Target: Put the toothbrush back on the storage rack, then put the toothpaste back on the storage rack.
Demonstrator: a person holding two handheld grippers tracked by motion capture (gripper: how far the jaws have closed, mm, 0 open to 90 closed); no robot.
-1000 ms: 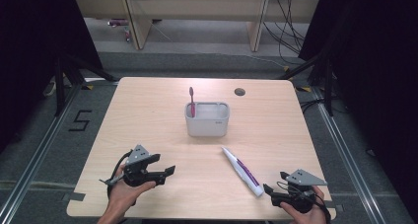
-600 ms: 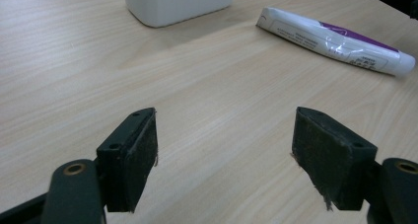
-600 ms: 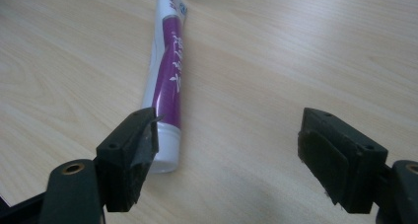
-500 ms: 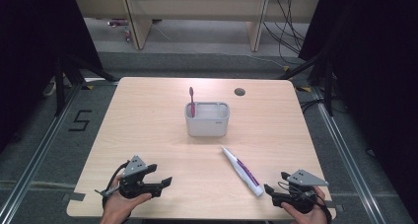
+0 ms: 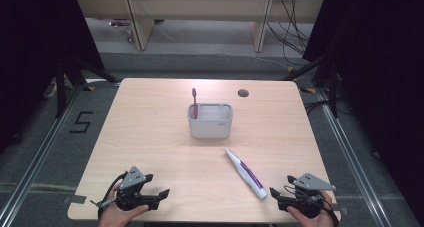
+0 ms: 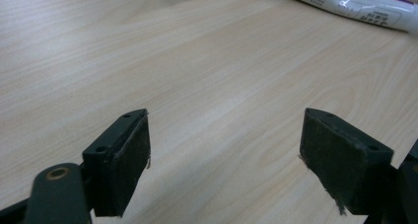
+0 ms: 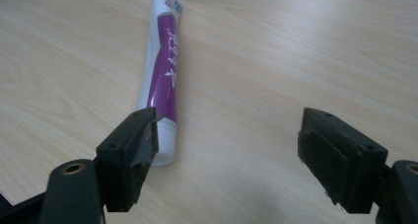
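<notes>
A pink toothbrush (image 5: 194, 101) stands upright in the left end of a white holder (image 5: 210, 122) at the middle of the wooden table (image 5: 150, 137). A white and purple toothpaste tube (image 5: 245, 173) (image 7: 165, 71) (image 6: 345, 2) lies flat at the front right. My left gripper (image 5: 160, 198) (image 6: 224, 130) rests near the front left edge, open; its jaws have just been opening with nothing but bare wood between them. My right gripper (image 5: 276, 199) (image 7: 229, 130) is open at the front right, its left jaw just beside the tube's near end and not gripping it.
A round cable hole (image 5: 243, 93) sits in the table's far right part. Dark frame posts and cables stand beyond the table's far corners. The floor at the left bears a "5" mark (image 5: 81, 122).
My left gripper has slid back toward the table's front edge and sunk a little, and its jaws have spread wider. The right gripper, tube and holder have kept still.
</notes>
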